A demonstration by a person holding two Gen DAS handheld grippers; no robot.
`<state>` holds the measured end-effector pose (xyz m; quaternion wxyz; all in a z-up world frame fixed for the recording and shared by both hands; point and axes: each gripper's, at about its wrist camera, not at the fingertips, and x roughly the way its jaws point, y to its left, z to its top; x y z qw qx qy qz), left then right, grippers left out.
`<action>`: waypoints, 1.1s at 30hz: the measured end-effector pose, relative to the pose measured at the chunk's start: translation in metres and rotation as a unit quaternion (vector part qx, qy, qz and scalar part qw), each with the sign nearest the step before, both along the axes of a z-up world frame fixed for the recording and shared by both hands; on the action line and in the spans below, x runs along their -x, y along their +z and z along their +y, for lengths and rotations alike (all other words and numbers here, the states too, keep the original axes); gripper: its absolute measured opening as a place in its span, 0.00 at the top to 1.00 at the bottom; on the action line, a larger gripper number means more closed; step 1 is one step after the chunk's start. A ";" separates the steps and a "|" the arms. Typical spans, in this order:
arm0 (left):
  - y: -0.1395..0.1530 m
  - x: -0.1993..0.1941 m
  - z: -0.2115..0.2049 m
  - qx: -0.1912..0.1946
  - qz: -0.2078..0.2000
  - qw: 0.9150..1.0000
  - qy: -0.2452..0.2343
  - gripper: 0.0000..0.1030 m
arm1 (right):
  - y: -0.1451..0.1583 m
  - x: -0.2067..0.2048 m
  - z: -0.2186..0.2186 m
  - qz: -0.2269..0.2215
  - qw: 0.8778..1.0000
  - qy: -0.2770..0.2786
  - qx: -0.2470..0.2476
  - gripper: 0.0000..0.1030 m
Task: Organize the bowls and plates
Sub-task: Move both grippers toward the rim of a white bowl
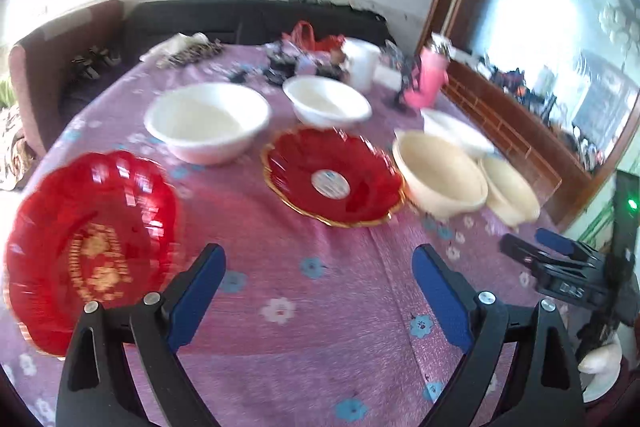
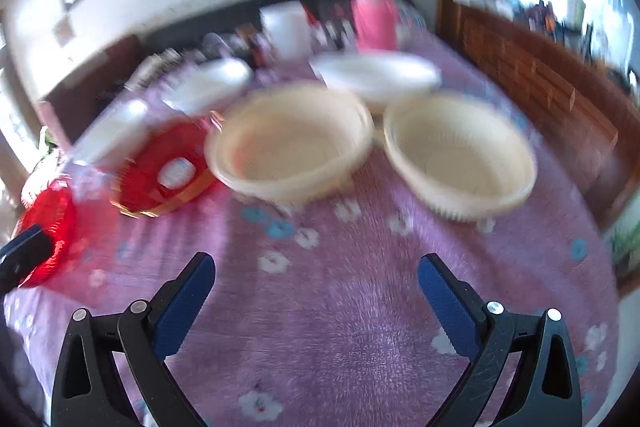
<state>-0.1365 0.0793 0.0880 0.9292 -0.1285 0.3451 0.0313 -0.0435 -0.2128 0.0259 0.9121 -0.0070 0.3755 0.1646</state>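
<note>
Purple floral tablecloth (image 1: 320, 307) by what looks like a mirror (image 1: 560, 27); both grippers' jaws apart, empty

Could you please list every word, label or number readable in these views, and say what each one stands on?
"DAS": white letters, blurred and uncertain, on the black body of the right tool.
Round white sticker in the gold-rimmed red plate: print too blurred to read.
Gold ornament in the other red plate: too blurred to read as text.
</note>
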 end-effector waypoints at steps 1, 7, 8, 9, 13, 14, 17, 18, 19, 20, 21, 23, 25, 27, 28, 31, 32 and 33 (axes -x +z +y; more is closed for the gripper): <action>0.013 0.007 0.007 0.002 -0.013 1.000 0.005 0.09 | 0.012 0.008 0.001 -0.024 1.000 0.005 0.002 0.01; 0.124 0.057 0.037 -0.028 -0.130 0.991 0.017 0.08 | 0.105 0.032 0.005 -0.147 0.989 0.023 -0.009 0.01; 0.145 0.063 0.042 -0.036 -0.144 0.989 0.022 0.06 | 0.126 0.037 0.004 -0.170 0.985 0.026 -0.018 0.01; 0.165 0.068 0.046 -0.044 -0.154 0.987 0.029 0.01 | 0.148 0.039 0.004 -0.192 0.981 0.029 -0.027 0.01; 0.242 0.061 0.063 -0.090 -0.186 0.976 0.073 0.00 | 0.236 0.032 0.010 -0.249 0.966 0.031 -0.059 0.01; 0.254 0.055 0.066 -0.098 -0.187 0.974 0.082 0.00 | 0.254 0.030 0.011 -0.253 0.965 0.030 -0.070 0.01; 0.285 0.019 0.069 -0.146 -0.169 0.970 0.093 0.00 | 0.309 0.000 0.027 -0.253 0.963 0.018 -0.086 0.01; 0.289 0.004 0.068 -0.165 -0.160 0.968 0.097 0.00 | 0.327 -0.016 0.034 -0.251 0.965 0.009 -0.082 0.01; 0.290 -0.016 0.067 -0.179 -0.149 0.968 0.096 0.00 | 0.338 -0.032 0.041 -0.244 0.966 0.004 -0.081 0.01; 0.288 -0.037 0.068 -0.180 -0.134 0.971 0.086 0.00 | 0.344 -0.047 0.046 -0.235 0.969 0.004 -0.080 0.01; 0.281 -0.056 0.070 -0.172 -0.112 0.976 0.072 0.00 | 0.347 -0.066 0.056 -0.220 0.973 0.003 -0.077 0.01; 0.257 -0.099 0.074 -0.130 -0.058 0.989 0.049 0.00 | 0.335 -0.106 0.075 -0.177 0.982 0.002 -0.060 0.01; 0.224 -0.140 0.082 -0.083 -0.016 0.996 0.040 0.00 | 0.298 -0.146 0.090 -0.114 0.992 0.004 -0.058 0.01; 0.188 -0.172 0.082 -0.062 0.017 0.997 0.035 0.00 | 0.255 -0.176 0.096 -0.058 0.996 0.010 -0.064 0.07; 0.166 -0.190 0.080 -0.055 0.035 0.997 0.032 0.00 | 0.229 -0.189 0.100 -0.033 0.997 0.012 -0.061 0.09; 0.115 -0.227 0.073 -0.046 0.065 0.997 0.023 0.00 | 0.155 -0.222 0.105 0.038 0.997 0.023 -0.058 0.23; 0.102 -0.237 0.073 -0.044 0.073 0.996 0.023 0.00 | 0.136 -0.231 0.107 0.059 0.996 0.026 -0.058 0.28; 0.086 -0.252 0.071 -0.040 0.086 0.995 0.021 0.00 | 0.113 -0.242 0.111 0.085 0.994 0.028 -0.061 0.29</action>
